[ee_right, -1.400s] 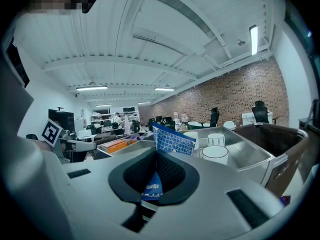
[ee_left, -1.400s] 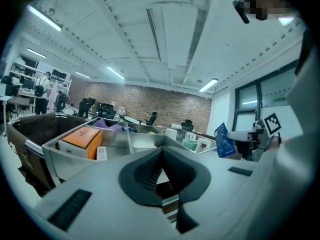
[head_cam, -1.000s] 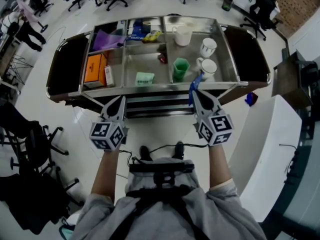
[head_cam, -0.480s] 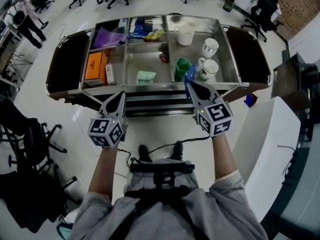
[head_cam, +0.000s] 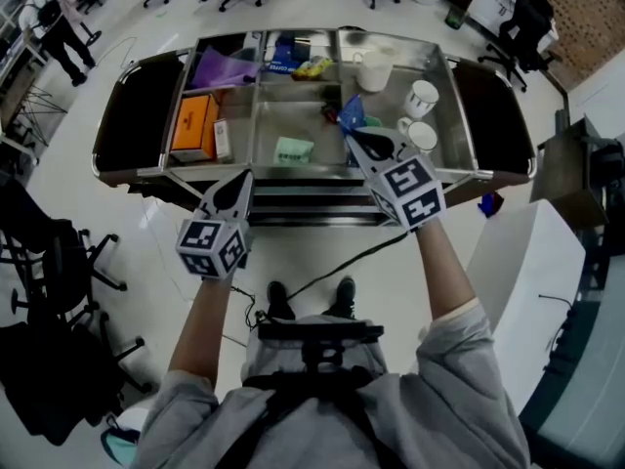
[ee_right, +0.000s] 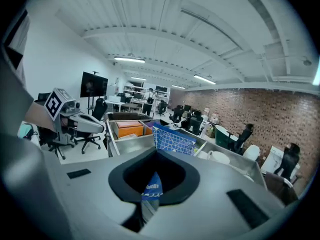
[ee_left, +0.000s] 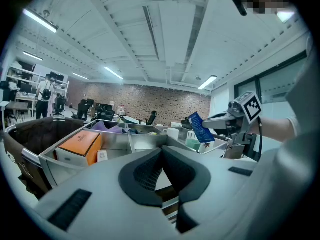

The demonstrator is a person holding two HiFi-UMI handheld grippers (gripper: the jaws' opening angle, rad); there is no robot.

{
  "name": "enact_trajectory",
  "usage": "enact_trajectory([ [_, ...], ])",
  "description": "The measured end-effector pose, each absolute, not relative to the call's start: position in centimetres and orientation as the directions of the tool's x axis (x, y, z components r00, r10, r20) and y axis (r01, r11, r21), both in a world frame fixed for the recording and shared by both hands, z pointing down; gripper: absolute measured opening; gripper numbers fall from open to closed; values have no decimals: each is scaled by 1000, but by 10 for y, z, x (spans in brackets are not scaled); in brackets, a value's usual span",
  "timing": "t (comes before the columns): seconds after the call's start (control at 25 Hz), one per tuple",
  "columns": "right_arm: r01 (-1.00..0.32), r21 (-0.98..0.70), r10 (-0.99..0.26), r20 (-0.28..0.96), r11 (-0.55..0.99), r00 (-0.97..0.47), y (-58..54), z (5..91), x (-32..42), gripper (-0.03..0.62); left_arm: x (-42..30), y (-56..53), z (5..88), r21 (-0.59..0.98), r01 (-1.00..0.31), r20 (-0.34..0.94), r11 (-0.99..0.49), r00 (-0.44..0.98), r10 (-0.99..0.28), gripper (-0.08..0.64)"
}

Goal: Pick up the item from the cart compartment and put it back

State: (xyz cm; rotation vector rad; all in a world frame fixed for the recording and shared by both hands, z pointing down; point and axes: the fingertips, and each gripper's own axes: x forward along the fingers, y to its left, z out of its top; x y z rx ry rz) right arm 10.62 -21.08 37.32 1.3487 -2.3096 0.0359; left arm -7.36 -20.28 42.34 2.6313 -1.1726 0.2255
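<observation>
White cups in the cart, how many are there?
3 white cups, all in the right compartment: one at the back, one mid-right, one nearer the front. More could hide behind the right tongs.

Three white mugs [head_cam: 374, 69] [head_cam: 422, 97] [head_cam: 421, 136], one orange box [head_cam: 192, 125], one blue packet [head_cam: 352, 114] — two grippers [head_cam: 244, 176] [head_cam: 354, 137].

green cup [ee_left: 192, 144]: in the head view almost wholly covered by the right gripper [head_cam: 357, 137] and the blue packet [head_cam: 350, 115] it pinches.
blue packet: lower end buried between the closed jaws; print too small to read.
small red item [head_cam: 329, 113]: half behind the packet, too small to identify.
far wrappers [head_cam: 311, 66]: too small to name.
orange box [head_cam: 193, 125]: lettering unreadable.
</observation>
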Motion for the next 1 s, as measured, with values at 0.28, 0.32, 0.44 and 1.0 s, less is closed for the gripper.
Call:
enact_trajectory([
  [0.28,-716,278,-736,492,640,-466,-254,378,78,12,-75,-214,426,175,-751,237,-637,660,-713,5],
  [0.32,-694,289,-721,506,659,-474,-260,379,72,12,-75,-215,426,176,-752,238,-635,659,-714,5],
  [0.44,-620,315,-669,557,719,-493,-276,386,54,12,-77,-217,426,181,-756,234,-629,654,-719,5],
  [1.0,-349,369,-491,780,861,-387,-335,459,9,12,-94,-217,438,204,-777,245,-596,630,-737,5],
])
